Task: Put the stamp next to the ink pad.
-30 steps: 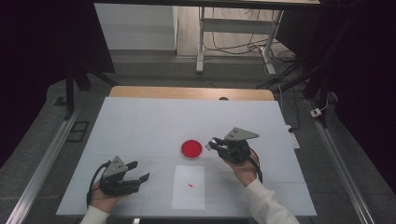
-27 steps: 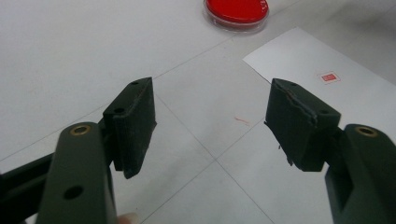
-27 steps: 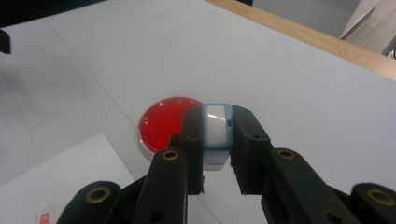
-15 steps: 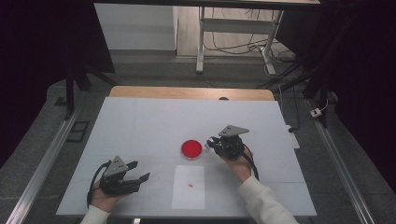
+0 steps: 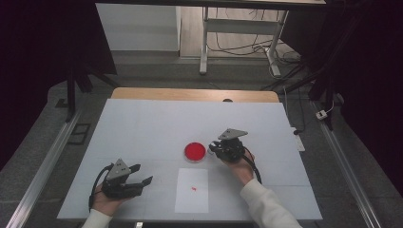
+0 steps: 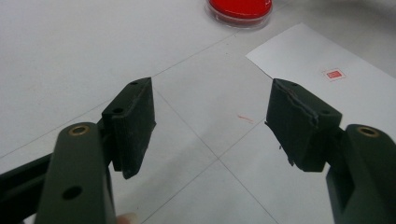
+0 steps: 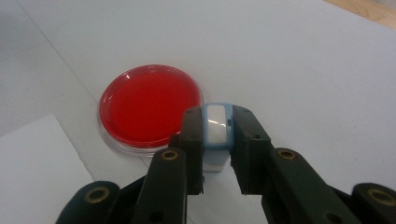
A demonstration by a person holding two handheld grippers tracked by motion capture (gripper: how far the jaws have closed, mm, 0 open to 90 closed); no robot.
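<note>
Blue-white stamp [image 7: 215, 135] upright, clamped in right hand-held gripper [image 7: 215, 140] beside red dish [image 7: 150, 108], left hand-held gripper [image 6: 210, 126] apart.

On the white counter [image 5: 142, 123], the round red shallow dish [image 5: 195, 151] sits near the middle. The white paper sheet [image 5: 192, 190] lies just nearer the person than the dish. The right gripper [image 5: 214, 151], clamping a small pale blue-and-white block [image 7: 216, 130], stands just right of the dish. The left gripper [image 5: 142, 175] rests well left of the sheet.
</note>
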